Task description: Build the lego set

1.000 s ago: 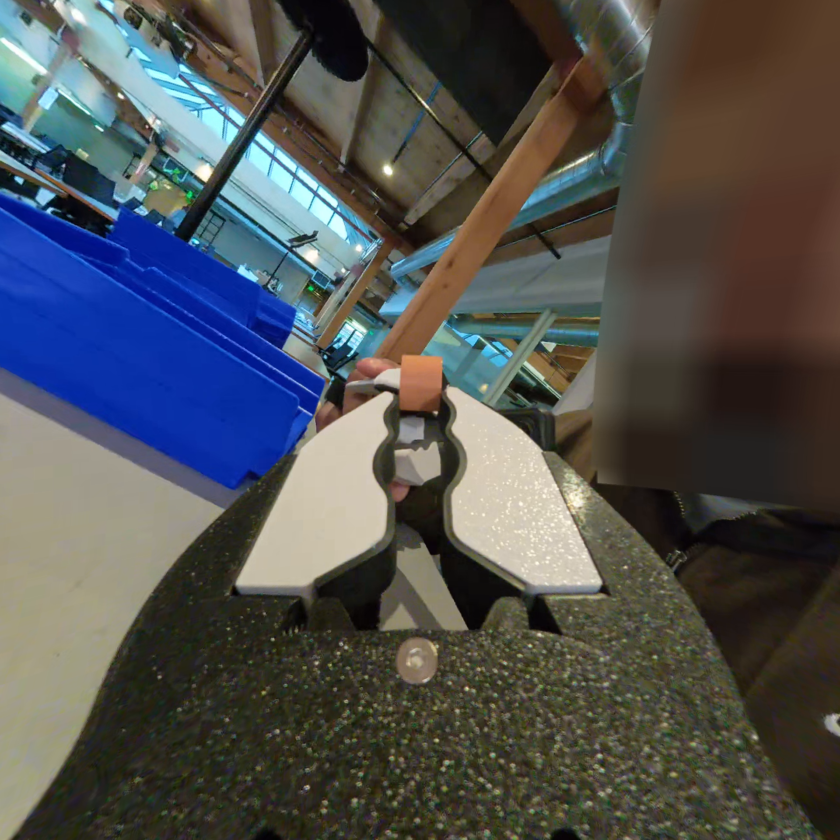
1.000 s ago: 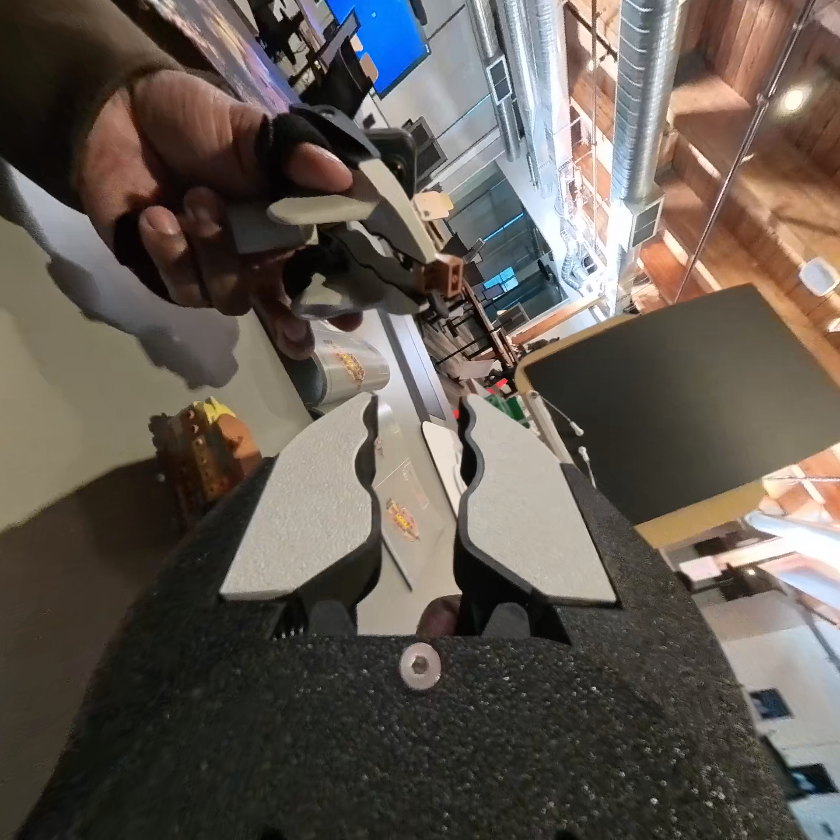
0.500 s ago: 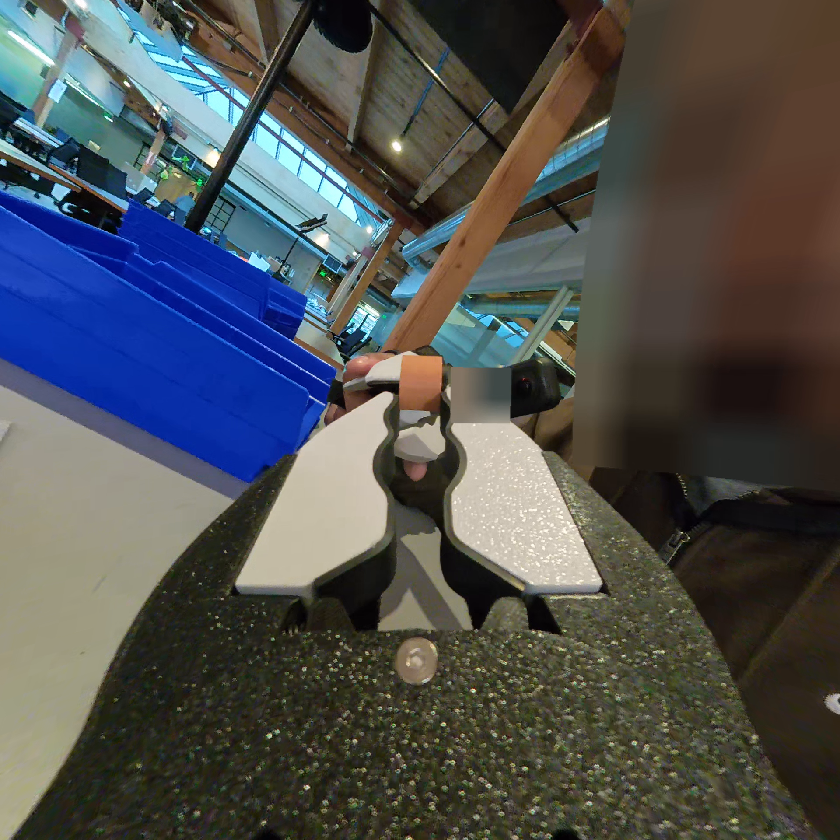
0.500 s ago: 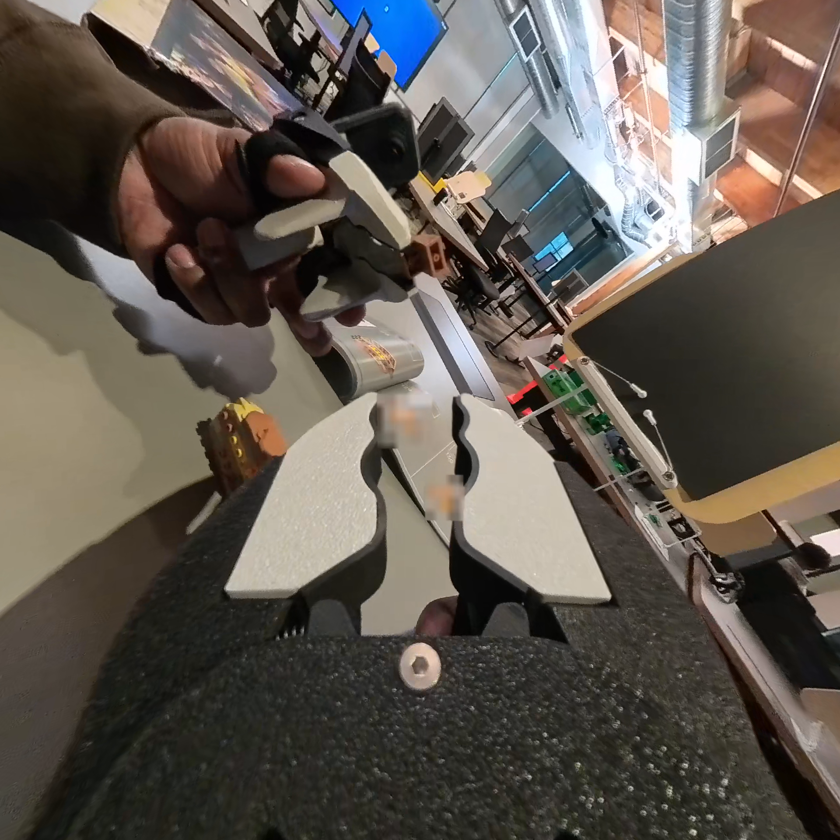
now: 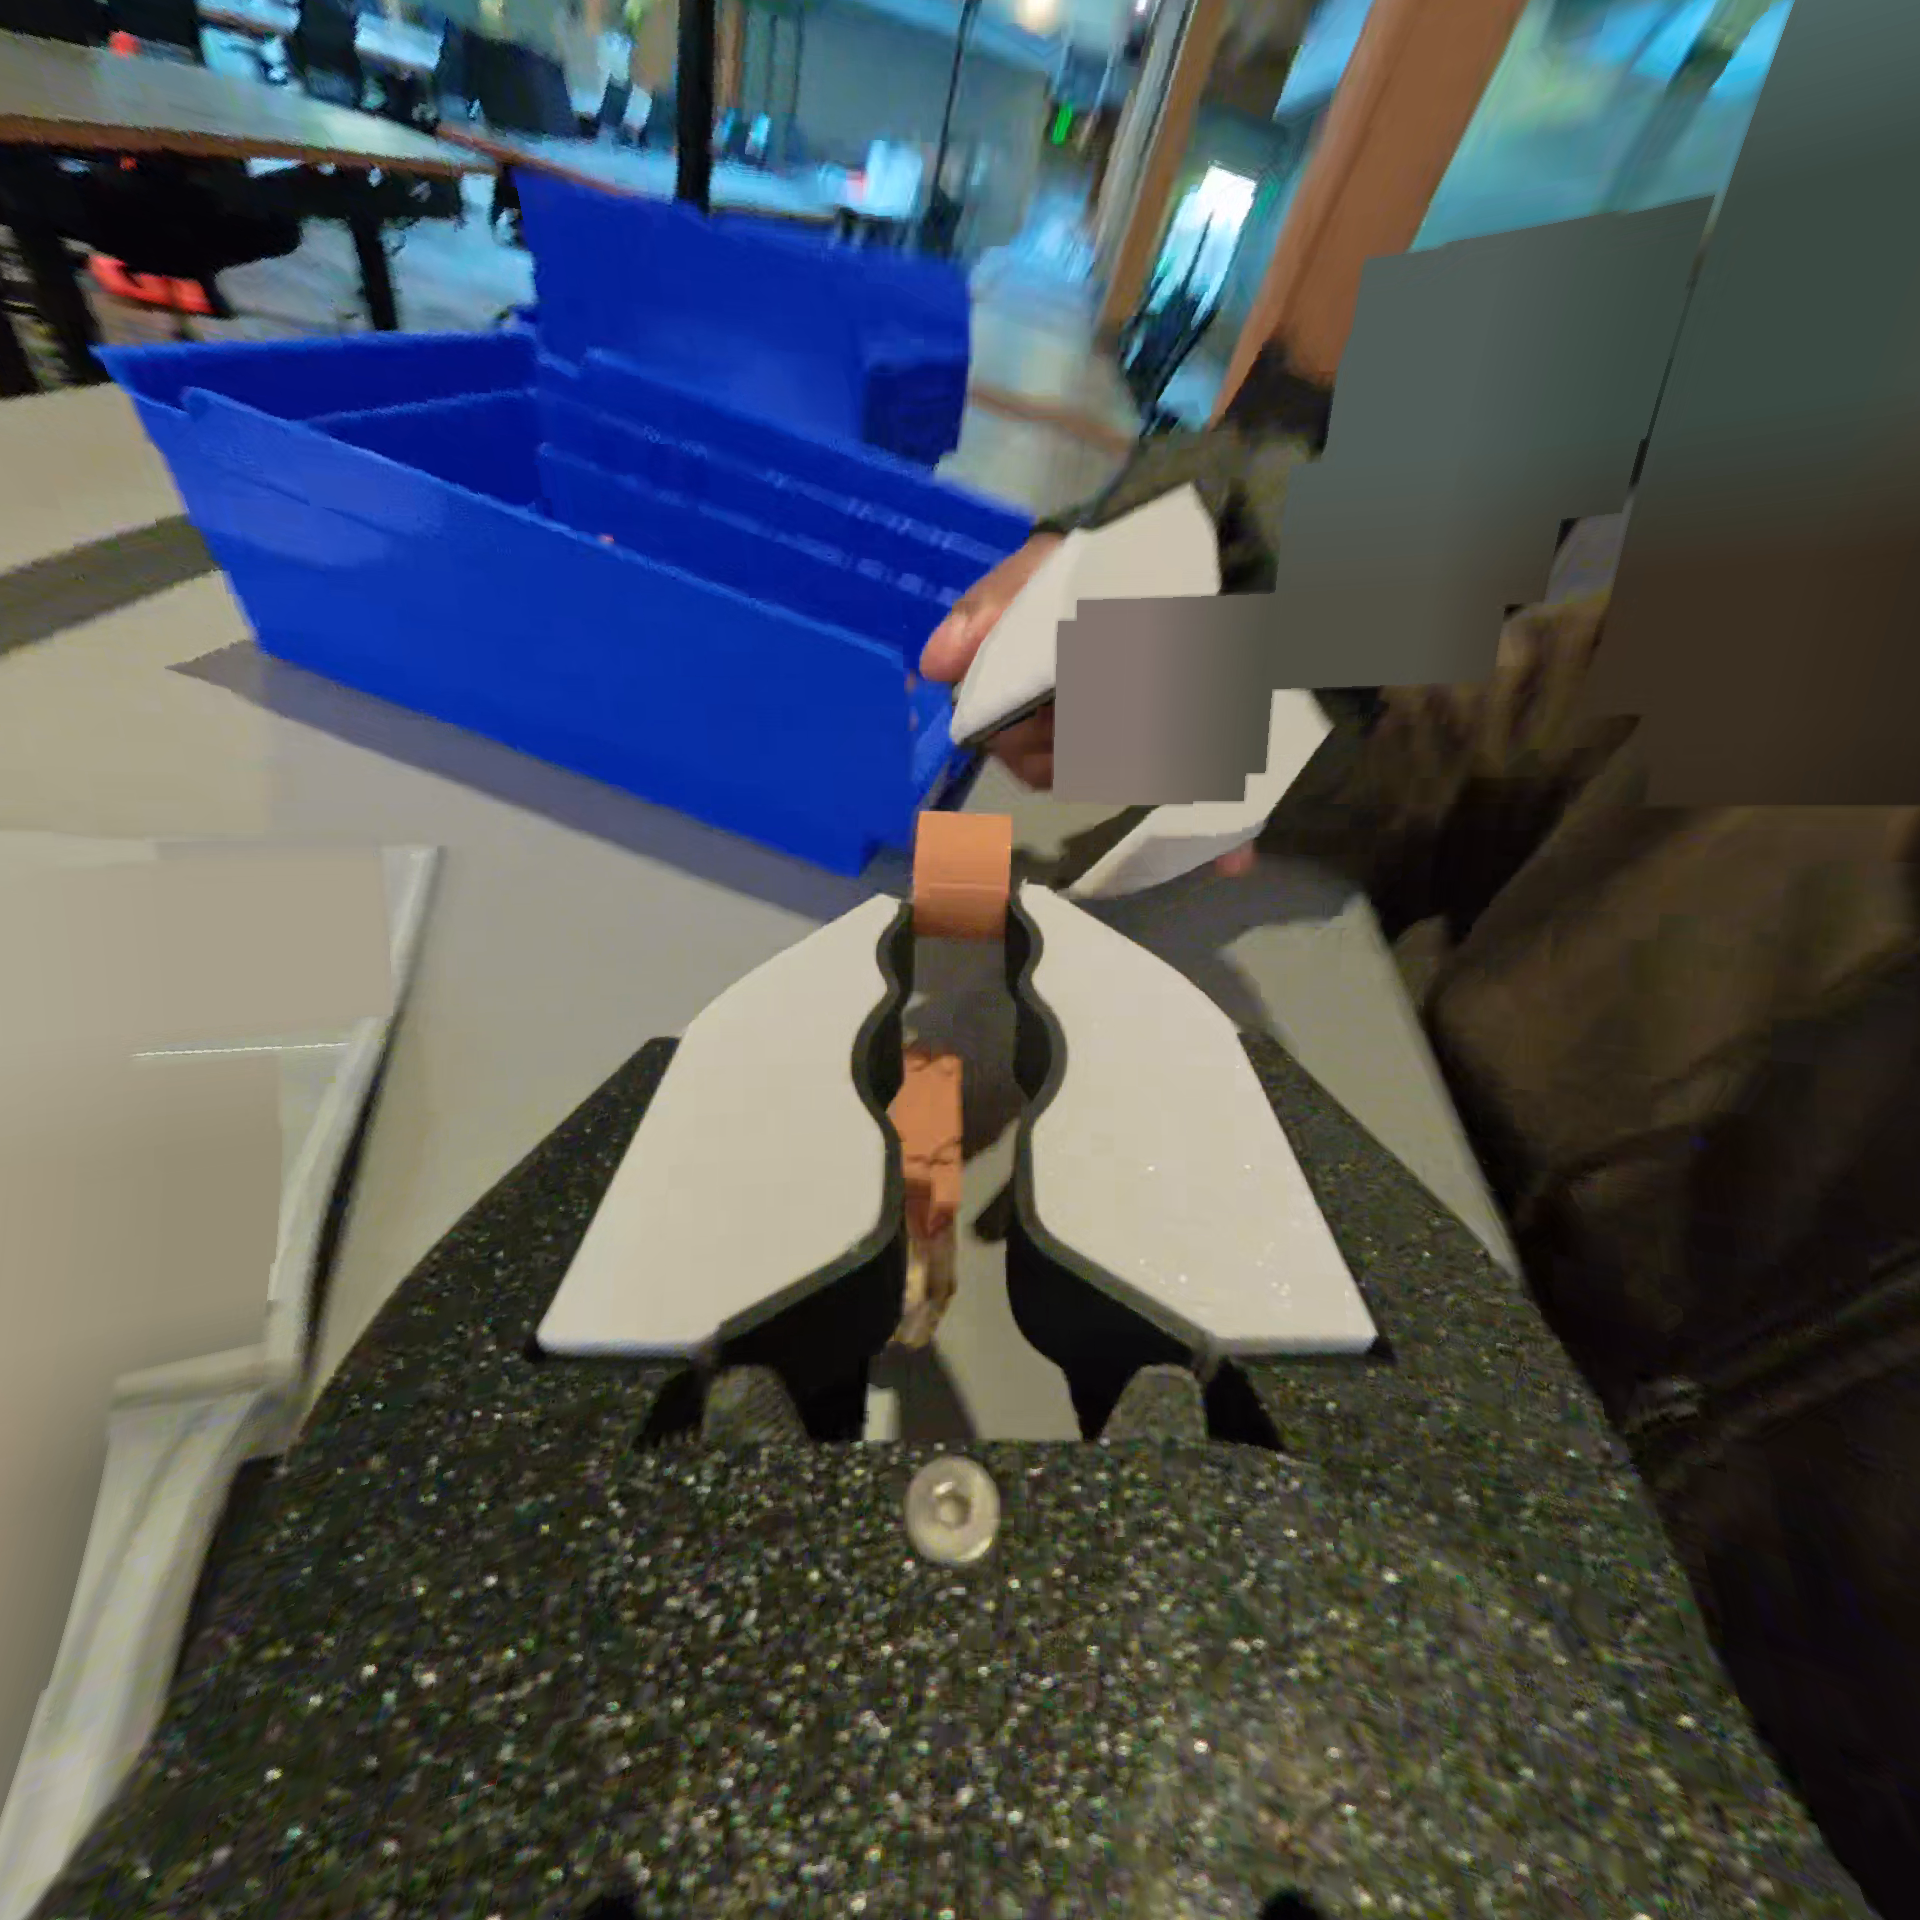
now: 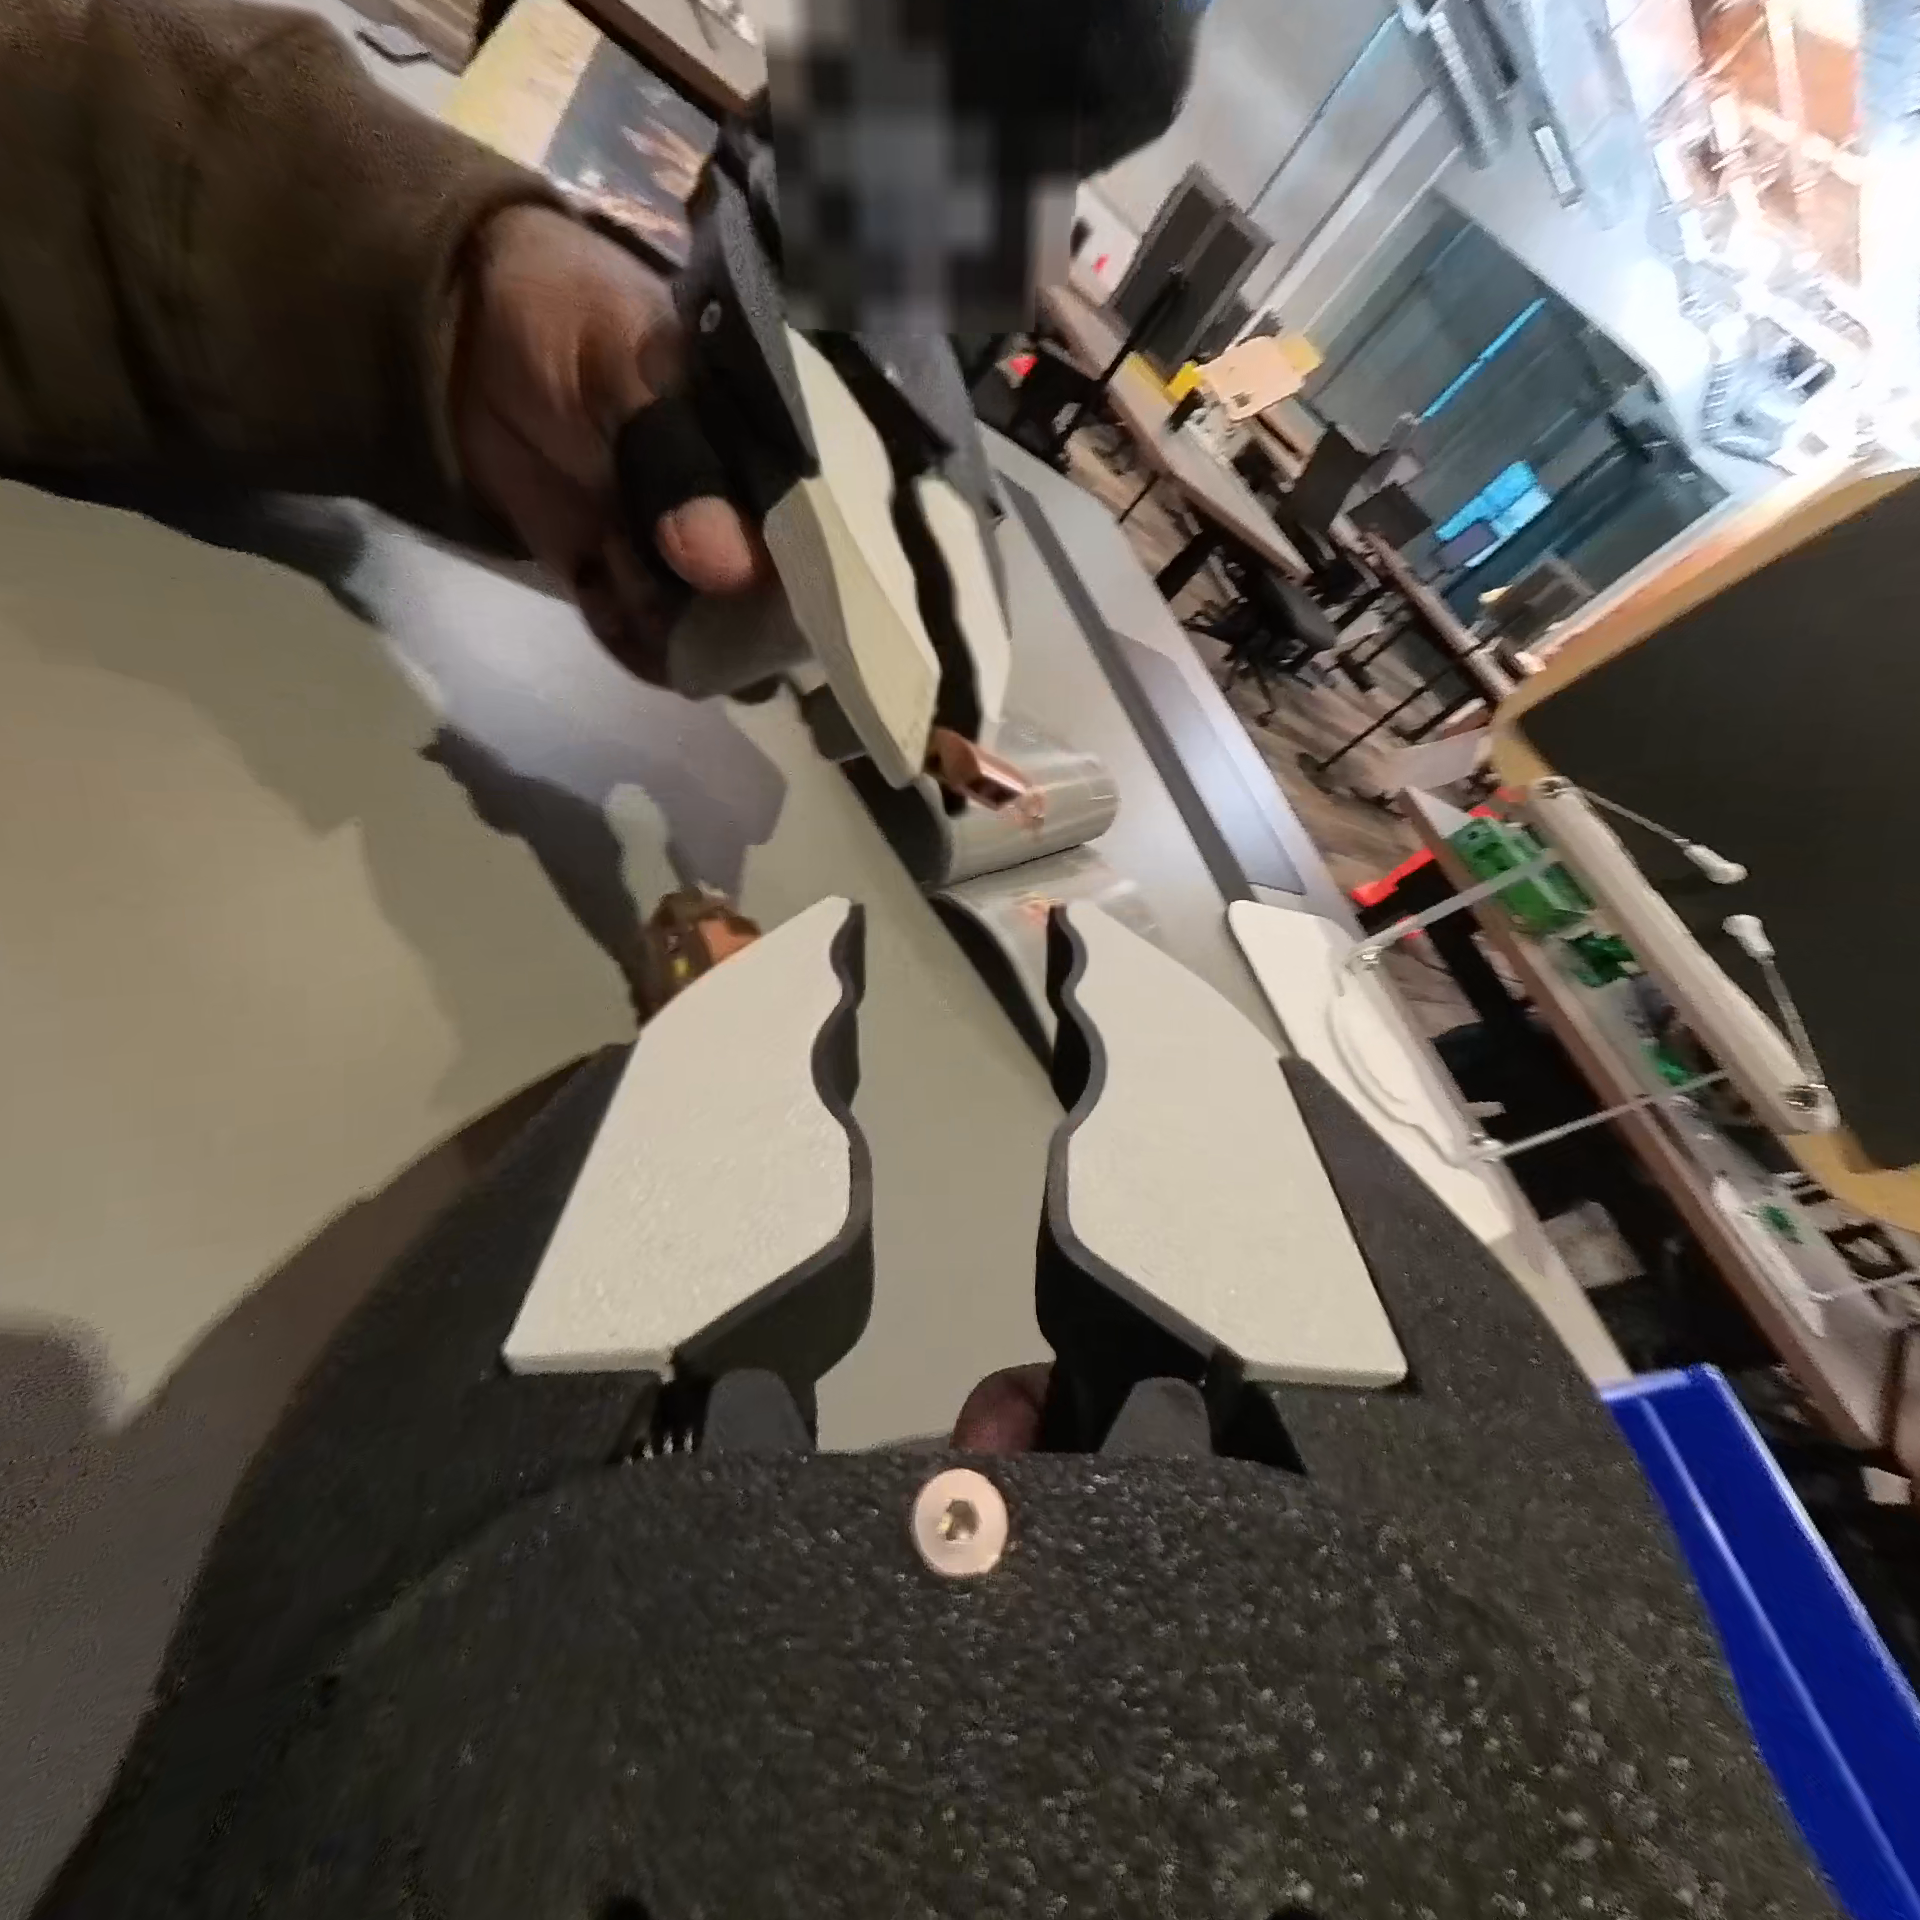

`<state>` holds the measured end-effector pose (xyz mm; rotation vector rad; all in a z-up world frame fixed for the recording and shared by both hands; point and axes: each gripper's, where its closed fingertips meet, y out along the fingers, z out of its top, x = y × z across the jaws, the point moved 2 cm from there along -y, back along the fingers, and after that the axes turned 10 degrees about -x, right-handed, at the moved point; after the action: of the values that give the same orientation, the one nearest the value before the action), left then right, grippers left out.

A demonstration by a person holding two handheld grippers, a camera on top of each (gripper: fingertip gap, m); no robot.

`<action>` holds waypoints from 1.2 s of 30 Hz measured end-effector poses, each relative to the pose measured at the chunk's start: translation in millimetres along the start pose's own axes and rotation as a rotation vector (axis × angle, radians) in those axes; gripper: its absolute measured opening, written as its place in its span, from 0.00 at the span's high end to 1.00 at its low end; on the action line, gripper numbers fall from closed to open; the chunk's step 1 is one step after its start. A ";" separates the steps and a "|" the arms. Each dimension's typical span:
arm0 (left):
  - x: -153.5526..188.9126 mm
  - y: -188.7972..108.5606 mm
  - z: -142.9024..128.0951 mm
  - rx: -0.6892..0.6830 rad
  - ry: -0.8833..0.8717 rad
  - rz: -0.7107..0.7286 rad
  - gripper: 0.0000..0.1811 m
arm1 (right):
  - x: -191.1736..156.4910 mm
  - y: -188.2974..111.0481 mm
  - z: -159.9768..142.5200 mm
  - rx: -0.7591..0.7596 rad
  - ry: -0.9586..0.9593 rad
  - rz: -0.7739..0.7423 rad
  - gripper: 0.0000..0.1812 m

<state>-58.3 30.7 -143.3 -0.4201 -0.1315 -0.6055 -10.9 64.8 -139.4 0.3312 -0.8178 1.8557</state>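
Through the gap between the left gripper's [image 5: 961, 914] jaws, only a blurred brown-and-tan strip of the lego model [image 5: 928, 1164] shows, its shape unreadable. In the right wrist view the same model [image 6: 694, 940] peeks out at centre left, mostly hidden behind that gripper's finger [image 6: 717, 1132]. The blue bin [image 6: 1787, 1621] is cut off by the lower right edge, and mosaic patches cover much of the right gripper [image 5: 1101, 665] at the right of the left wrist view.
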 end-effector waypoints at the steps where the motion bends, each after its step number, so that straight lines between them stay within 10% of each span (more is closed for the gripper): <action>1: -0.5 3.1 -3.1 -0.060 0.053 0.056 0.91 | -3.4 0.6 -0.1 -0.001 0.010 0.033 0.82; 14: 11.1 27.3 -35.3 -0.493 0.477 0.274 0.91 | -31.1 13.7 -15.4 -0.152 0.036 0.240 0.87; 36: 19.9 32.2 -48.6 -0.586 0.572 0.246 0.91 | -46.7 18.5 -24.2 -0.226 -0.007 0.293 0.90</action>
<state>-23.5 23.7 -193.7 -0.7959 0.6515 -0.4924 -4.1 43.7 -190.5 0.0778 -1.1169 2.0052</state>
